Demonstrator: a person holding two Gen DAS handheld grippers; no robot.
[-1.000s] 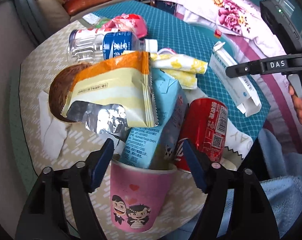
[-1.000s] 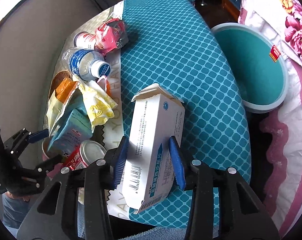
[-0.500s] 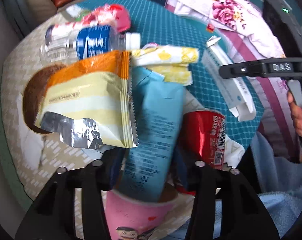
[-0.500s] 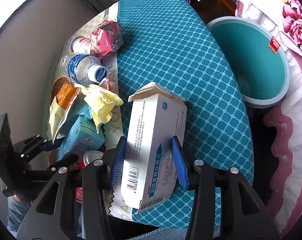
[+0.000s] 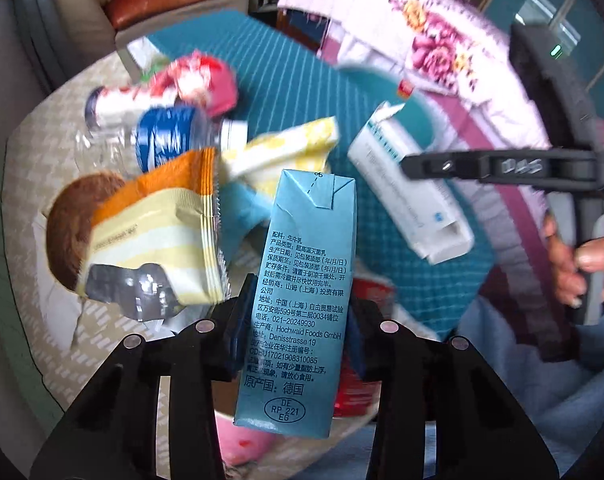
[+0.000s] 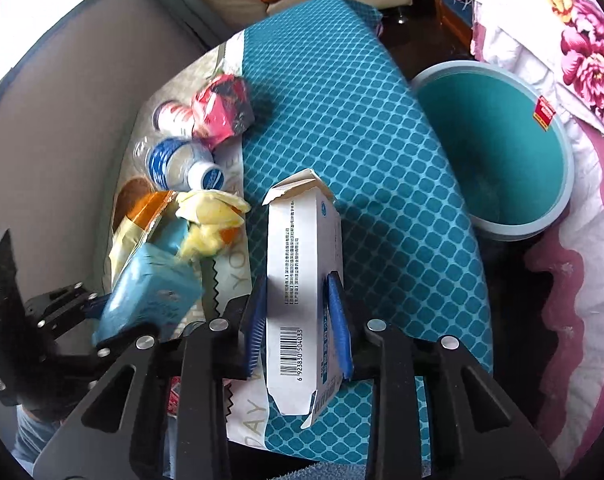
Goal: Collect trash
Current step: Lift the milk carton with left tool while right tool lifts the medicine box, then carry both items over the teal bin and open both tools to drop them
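Blue milk carton [image 5: 302, 300]: clamped between the pads of the left tool [image 5: 294, 328], lifted upright out of the pink paper cup [image 5: 242, 440], clear of the litter heap. Jaws just closing, the carton between them and now pressed on both sides. White medicine box [image 6: 305, 292]: pinched on its narrow sides by the right tool [image 6: 298, 324], torn flap pointing away, raised off the counter [image 6: 341, 128]; jaws there also just closing onto the box.

Left behind on the counter, bunched toward its pale strip: orange-and-cream snack wrapper [image 5: 154, 232] with foil showing, crumpled yellow wrapper [image 5: 286, 148], clear plastic bottle [image 6: 182, 164] with a blue label lying on its side, pink crumpled packet [image 6: 222, 108], a small white bottle [image 6: 170, 114] just beside it, red can [image 5: 365, 360] partly hidden behind the carton, and the cup itself.

Teal bin [image 6: 497, 152]: on the floor beyond the counter's edge, open-mouthed, apparently empty as far as visible.

Progress, judged from this: early. Two pieces gripped and lifted, none seen inside the bin. Still to do: carry both over the bin's rim and drop them, then return for the wrappers, bottles, can and cup. A person's hand [image 5: 581, 264] grips the right handle.
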